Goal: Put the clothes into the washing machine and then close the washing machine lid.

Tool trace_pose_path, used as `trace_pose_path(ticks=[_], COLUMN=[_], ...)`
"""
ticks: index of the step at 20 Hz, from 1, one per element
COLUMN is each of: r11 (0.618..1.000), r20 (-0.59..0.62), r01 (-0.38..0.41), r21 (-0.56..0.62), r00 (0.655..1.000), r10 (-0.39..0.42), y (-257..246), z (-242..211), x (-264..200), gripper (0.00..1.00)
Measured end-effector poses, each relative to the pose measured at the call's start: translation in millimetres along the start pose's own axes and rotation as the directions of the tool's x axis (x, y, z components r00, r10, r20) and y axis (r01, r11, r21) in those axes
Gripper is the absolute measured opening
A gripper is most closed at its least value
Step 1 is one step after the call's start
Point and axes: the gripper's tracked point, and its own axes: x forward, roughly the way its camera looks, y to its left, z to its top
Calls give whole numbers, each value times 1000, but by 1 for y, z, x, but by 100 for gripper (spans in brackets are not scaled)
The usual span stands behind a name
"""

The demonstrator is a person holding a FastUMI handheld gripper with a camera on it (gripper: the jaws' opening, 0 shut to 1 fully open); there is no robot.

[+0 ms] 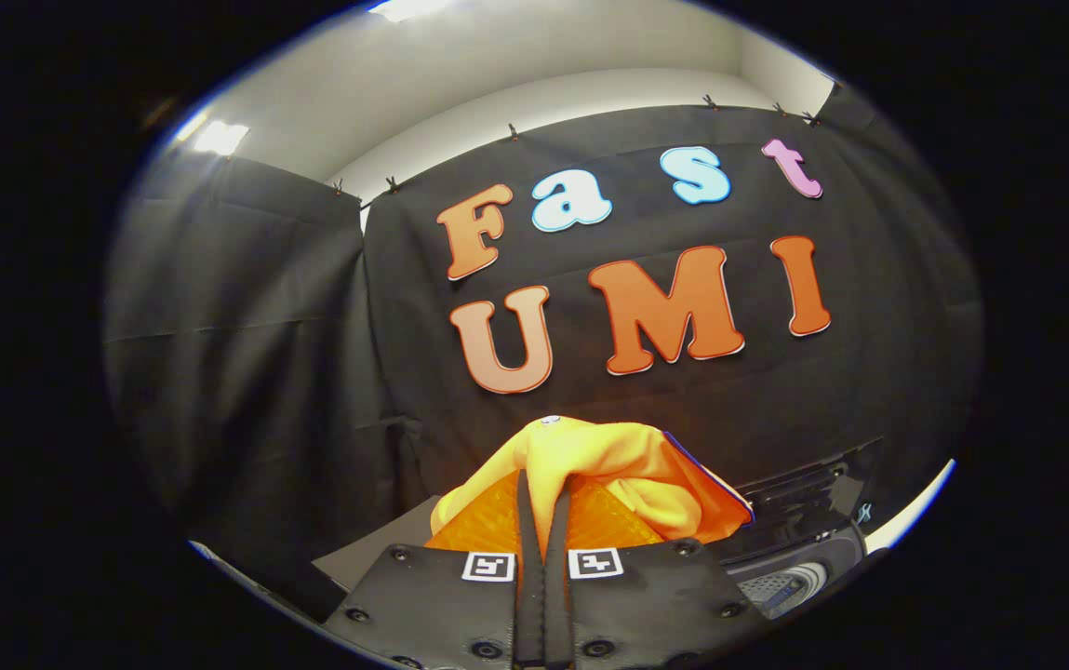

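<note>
The gripper (pixel 543 502) pinches the yellow-orange garment (pixel 608 475) tight, held aloft; the washing machine (pixel 795 549) lies low, right and just beyond

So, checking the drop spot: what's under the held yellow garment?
The claw is shut on the yellow garment. The washing machine peeks out beside it; directly underneath is covered.

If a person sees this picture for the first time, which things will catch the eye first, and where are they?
First the yellow-orange cloth, bunched up and pinched between the gripper jaws, which are shut on it. Beside it, past the fingers, lies the dark washer, and the black booth wall hangs behind everything.
</note>
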Motion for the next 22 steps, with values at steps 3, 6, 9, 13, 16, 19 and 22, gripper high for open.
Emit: trace_pose_path(ticks=[3, 6, 9, 13, 16, 19, 22], r11=[998, 990, 982, 973, 965, 956, 954], r20=[15, 24, 22, 0, -50, -116, -171], r01=[69, 136, 182, 223, 259, 290, 299], r21=[-11, -28, -42, -53, -52, -34, -13], r00=[998, 990, 983, 975, 964, 949, 939], r10=[-69, -136, -182, -224, -261, -292, -297], y=[-45, -84, -117, -159, -195, -231, -260], z=[10, 19, 18, 8, -19, -55, -90], x=[-18, -32, -42, -51, -43, -39, -32], gripper=[8, 8, 8, 8, 8, 8, 8])
